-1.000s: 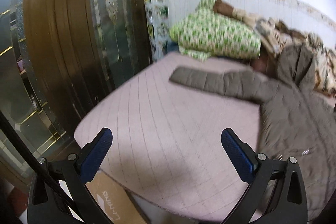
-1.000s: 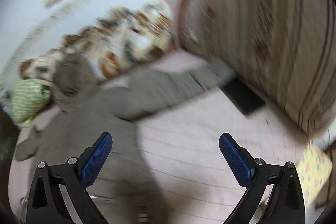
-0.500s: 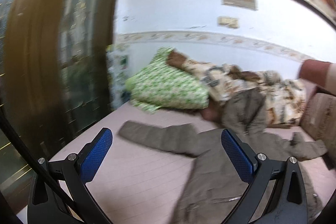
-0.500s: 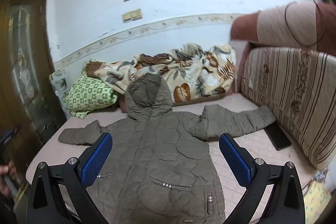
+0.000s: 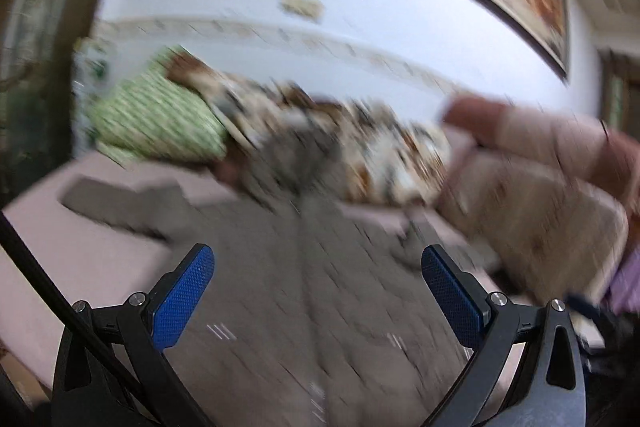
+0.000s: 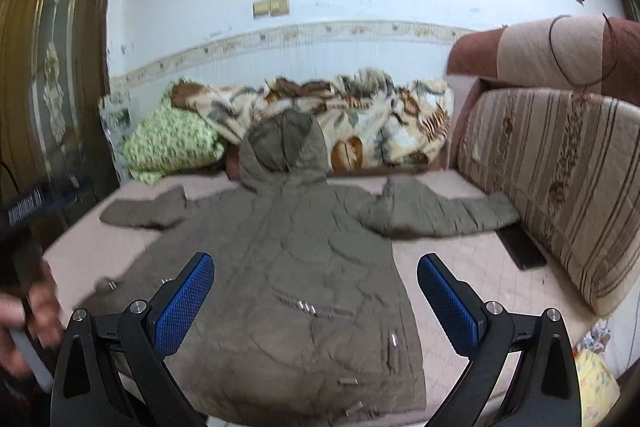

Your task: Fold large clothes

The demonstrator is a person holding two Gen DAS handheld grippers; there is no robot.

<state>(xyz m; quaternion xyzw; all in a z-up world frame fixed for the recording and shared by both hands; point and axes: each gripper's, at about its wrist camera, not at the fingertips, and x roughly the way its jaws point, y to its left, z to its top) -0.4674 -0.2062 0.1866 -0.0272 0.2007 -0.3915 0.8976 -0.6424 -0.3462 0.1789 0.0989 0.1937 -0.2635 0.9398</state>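
Observation:
A large olive-brown hooded quilted coat [image 6: 304, 259] lies flat on a pink bed [image 6: 472, 259], hood toward the wall, both sleeves spread out. It also shows blurred in the left wrist view [image 5: 304, 299]. My right gripper [image 6: 316, 303] is open and empty, above the coat's lower half. My left gripper [image 5: 318, 299] is open and empty, also above the coat's lower part.
A leaf-print blanket [image 6: 372, 123] and green pillow [image 6: 172, 143] lie at the bed's far side. A striped cushion [image 6: 560, 179] stands at the right, with a dark flat object [image 6: 520, 247] beside it. A wooden door [image 6: 44, 67] is at the left.
Both views have swung from the bed's sides toward the coat's middle. The left wrist view is still sweeping right and is blurred. Both grippers stay open.

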